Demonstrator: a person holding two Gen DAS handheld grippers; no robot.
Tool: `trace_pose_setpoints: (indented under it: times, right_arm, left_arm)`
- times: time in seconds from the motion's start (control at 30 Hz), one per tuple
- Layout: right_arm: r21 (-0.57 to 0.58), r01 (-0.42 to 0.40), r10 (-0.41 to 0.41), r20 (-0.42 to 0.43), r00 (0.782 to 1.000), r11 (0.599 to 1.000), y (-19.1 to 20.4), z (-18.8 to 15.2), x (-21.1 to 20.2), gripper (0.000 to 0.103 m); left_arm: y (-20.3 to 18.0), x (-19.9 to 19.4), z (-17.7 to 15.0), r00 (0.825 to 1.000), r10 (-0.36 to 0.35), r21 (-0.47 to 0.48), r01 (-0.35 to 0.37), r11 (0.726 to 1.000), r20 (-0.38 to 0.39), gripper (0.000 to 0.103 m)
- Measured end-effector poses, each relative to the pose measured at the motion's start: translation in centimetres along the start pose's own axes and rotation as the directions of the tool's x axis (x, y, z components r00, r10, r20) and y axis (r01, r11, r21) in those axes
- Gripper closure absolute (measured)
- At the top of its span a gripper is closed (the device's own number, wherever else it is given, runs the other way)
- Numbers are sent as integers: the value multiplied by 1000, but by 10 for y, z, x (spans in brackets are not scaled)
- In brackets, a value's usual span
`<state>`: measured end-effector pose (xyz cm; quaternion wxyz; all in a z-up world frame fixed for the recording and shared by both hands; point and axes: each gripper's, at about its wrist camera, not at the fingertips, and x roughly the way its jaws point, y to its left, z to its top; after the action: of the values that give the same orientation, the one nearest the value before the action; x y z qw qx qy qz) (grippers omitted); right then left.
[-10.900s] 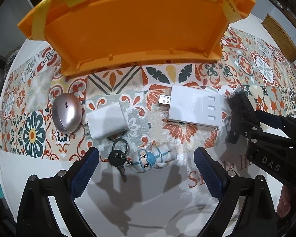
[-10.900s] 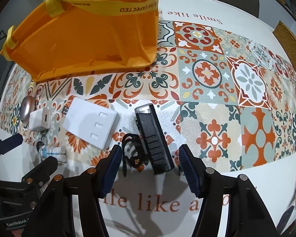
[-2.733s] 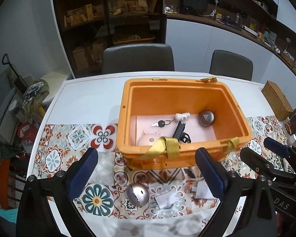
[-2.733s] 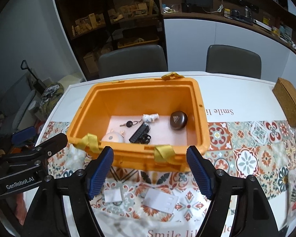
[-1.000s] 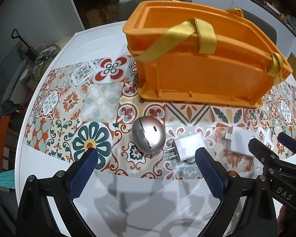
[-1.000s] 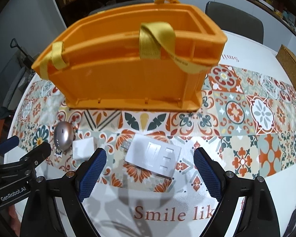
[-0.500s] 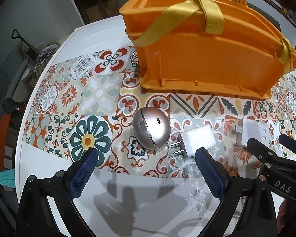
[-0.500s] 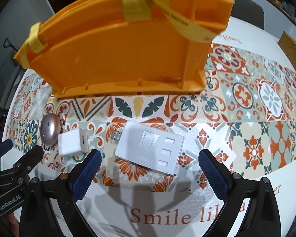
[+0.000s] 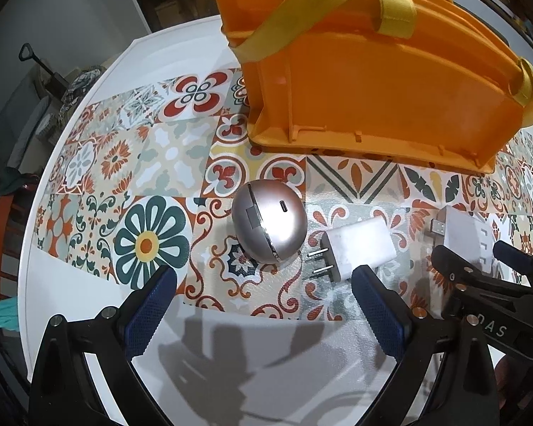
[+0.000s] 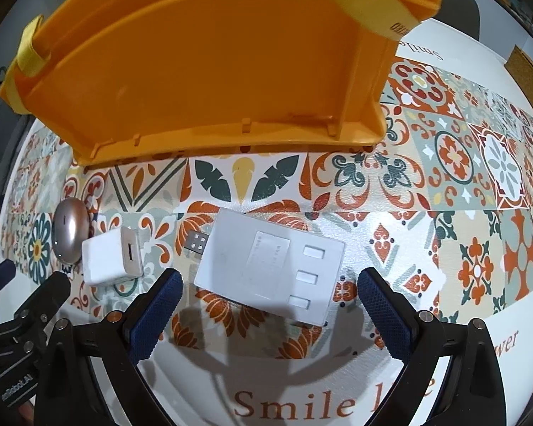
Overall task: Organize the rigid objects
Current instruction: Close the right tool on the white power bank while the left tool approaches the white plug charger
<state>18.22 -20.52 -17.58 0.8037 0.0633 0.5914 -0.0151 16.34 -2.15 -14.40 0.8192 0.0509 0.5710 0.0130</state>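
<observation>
White USB hub (image 10: 266, 266) lies flat on the patterned mat (image 10: 462, 177), near side of the orange bin (image 10: 213, 71), w/ white charger (image 10: 112, 261) & silver egg-shaped case (image 9: 270, 225) to its left. Right gripper (image 10: 268, 294) has just been opening, now wide, hub between but untouched. Left gripper (image 9: 263, 296) wide, near the case & charger.

Bright overhead light, hard shadows below, strong fisheye bending, dark vignetted corners.
</observation>
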Motion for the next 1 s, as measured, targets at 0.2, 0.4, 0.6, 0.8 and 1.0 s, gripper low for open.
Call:
trace_pose_setpoints:
  times: [0.2, 0.4, 0.6, 0.8, 1.0]
  right_arm:
    - [-14, 22, -23, -9, 1000, 1000, 8, 3, 12, 6]
    - [-40, 51, -50, 15, 999, 998, 19, 4, 17, 15]
    - [-56, 50, -48, 32, 998, 997, 19, -1, 13, 19]
    - [-38, 23, -21, 41, 999, 999, 8, -10, -1, 19]
    - [-48, 18, -15, 74, 997, 999, -2, -17, -20, 19]
  left_arm:
    - [2, 5, -4, 1000, -10, -13, 10, 1000, -5, 3]
    - [2, 6, -7, 1000, -20, -21, 20, 1000, -4, 3]
    - [5, 7, -10, 998, -50, -46, 49, 998, -22, 3]
    - [5, 3, -12, 995, -102, -77, 100, 992, -21, 3]
    - [-6, -4, -10, 989, -149, -89, 148, 985, -3, 3]
